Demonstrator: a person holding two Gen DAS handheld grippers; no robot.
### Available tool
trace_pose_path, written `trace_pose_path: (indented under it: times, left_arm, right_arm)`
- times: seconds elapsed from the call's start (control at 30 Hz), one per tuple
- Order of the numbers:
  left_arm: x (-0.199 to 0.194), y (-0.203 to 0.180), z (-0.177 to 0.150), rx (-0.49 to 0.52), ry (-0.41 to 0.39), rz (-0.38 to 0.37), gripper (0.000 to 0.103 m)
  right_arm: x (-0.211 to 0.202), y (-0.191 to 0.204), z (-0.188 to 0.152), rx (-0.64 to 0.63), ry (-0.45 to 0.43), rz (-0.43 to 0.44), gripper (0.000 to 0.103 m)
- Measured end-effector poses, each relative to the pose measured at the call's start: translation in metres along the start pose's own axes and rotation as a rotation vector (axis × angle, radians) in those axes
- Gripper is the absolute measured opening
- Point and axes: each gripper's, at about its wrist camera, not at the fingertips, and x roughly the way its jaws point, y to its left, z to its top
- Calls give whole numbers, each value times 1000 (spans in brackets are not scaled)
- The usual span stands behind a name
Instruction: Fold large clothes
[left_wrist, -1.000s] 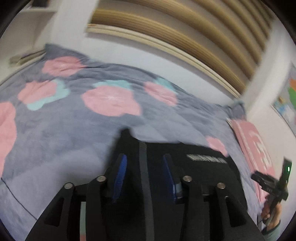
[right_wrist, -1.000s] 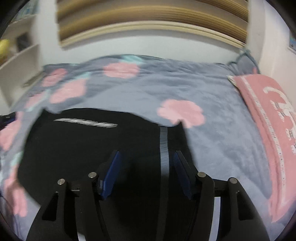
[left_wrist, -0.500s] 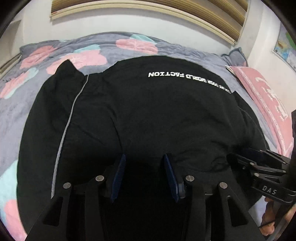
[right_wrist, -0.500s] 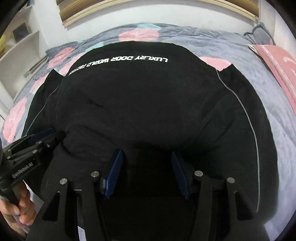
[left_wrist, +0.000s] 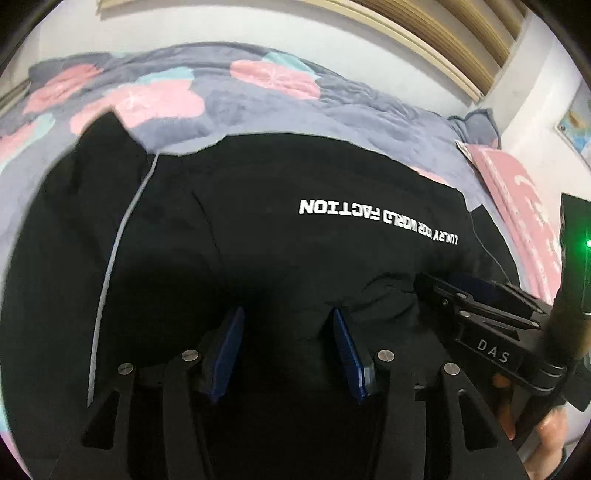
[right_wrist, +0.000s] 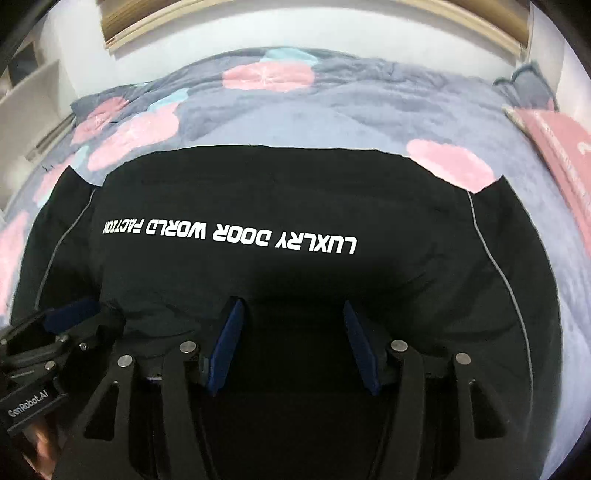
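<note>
Black garment (left_wrist: 258, 229) lies spread flat on the bed, white lettering "LUXLRY DOOR WORLD FACTION" (right_wrist: 229, 236) upside down to both cameras, running across its middle. A thin grey piping line curves down each side panel. Its far edge lies straight across the blue-grey bedspread (right_wrist: 332, 110), which bears pink and teal flower patches.

Left gripper (left_wrist: 288, 325): blue fingers (left_wrist: 231, 343) parted, jaws have just been opening; black cloth lies under and between them, and the pads do not seem to press on it. Right gripper (right_wrist: 291, 317): blue fingers (right_wrist: 360, 343) also parted over the near hem, cloth beneath, no clamp seen.

Each gripper shows at the edge of the other's view, close beside it, with a bunched fold of cloth at its tips; whether that fold is pinched cannot be told.

Pink pillow (left_wrist: 517, 192) at the far right of the bed. White wall and slatted wooden headboard (right_wrist: 258, 14) beyond.
</note>
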Motion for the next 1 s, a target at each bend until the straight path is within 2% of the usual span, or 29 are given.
trace_pose_path:
  times: [0.1, 0.17, 0.23, 0.33, 0.4, 0.43, 0.47, 0.53, 0.57, 0.6, 0.7, 0.73, 0.83, 0.93, 1.0]
  left_arm:
    - [-30, 0, -12, 24, -57, -18, 51]
    - [-57, 8, -22, 30, -99, -50, 51]
    - [-97, 22, -46, 19, -158, -45, 51]
    - [-124, 32, -68, -17, -154, -53, 52]
    - [-127, 36, -80, -32, -131, -113, 52]
    - [-121, 36, -85, -27, -114, -124, 53]
    - [-111, 38, -86, -32, -94, -105, 55]
    - [-89, 36, -92, -28, -52, -27, 55]
    - [-68, 36, -96, -9, -31, -5, 55]
    - [-65, 34, -98, 8, -39, 16, 56]
    - [-73, 17, -99, 85, -68, 101, 58]
    - [-73, 15, -99, 90, -71, 108, 59]
    - [-87, 24, -106, 26, -77, 52, 58]
    - [-112, 33, -112, -5, -101, -17, 59]
    - [-131, 34, -112, 24, -117, 0, 59]
  right_arm:
    - [-33, -10, -6, 12, -18, 39, 59]
    - [-65, -13, -18, -3, -44, 56, 60]
    - [-105, -16, -40, -18, -63, 74, 60]
    - [-126, -23, -64, 17, -18, 115, 60]
    - [-117, -23, -77, 26, 18, 119, 60]
    - [-104, -22, -82, 16, 46, 79, 60]
    - [-88, -22, -87, 10, 85, 45, 60]
    - [-50, -26, -99, 36, 149, 66, 60]
    - [-45, -28, -100, 45, 142, 73, 60]
    - [-46, -28, -101, 50, 130, 73, 60]
    - [-51, -27, -103, 60, 122, 48, 60]
    - [-50, -26, -105, 49, 114, 40, 61]
    - [-55, -27, -111, 44, 96, 44, 62]
    - [-66, -38, -117, 46, 105, 90, 63]
    - [-78, -47, -124, 55, 104, 121, 65]
